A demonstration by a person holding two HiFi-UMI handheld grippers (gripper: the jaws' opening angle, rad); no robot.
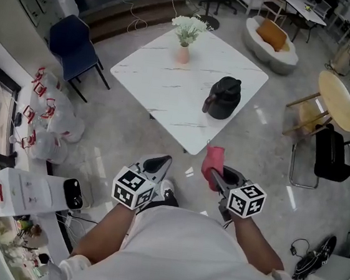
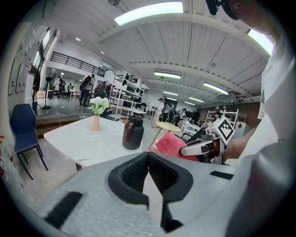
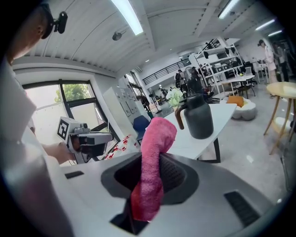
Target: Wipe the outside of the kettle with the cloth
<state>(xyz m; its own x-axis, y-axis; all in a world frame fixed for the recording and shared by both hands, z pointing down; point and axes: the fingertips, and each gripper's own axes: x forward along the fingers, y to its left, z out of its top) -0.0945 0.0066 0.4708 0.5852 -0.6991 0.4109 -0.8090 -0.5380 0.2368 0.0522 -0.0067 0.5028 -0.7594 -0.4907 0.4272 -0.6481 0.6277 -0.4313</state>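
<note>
Right claw (image 3: 149, 178) clamps cloth (image 3: 156, 136); left claw (image 2: 149, 172) closed, empty.

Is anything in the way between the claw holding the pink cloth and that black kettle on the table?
Nothing visible. The right claw, shut on the pink cloth, faces the kettle across bare floor. The kettle stands on the near side of the white table; the flower vase sits farther back, out of the path.

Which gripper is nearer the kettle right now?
Right. The right gripper, holding the cloth, is off the table corner in line with the kettle; the left gripper is level with it, farther left.
</note>
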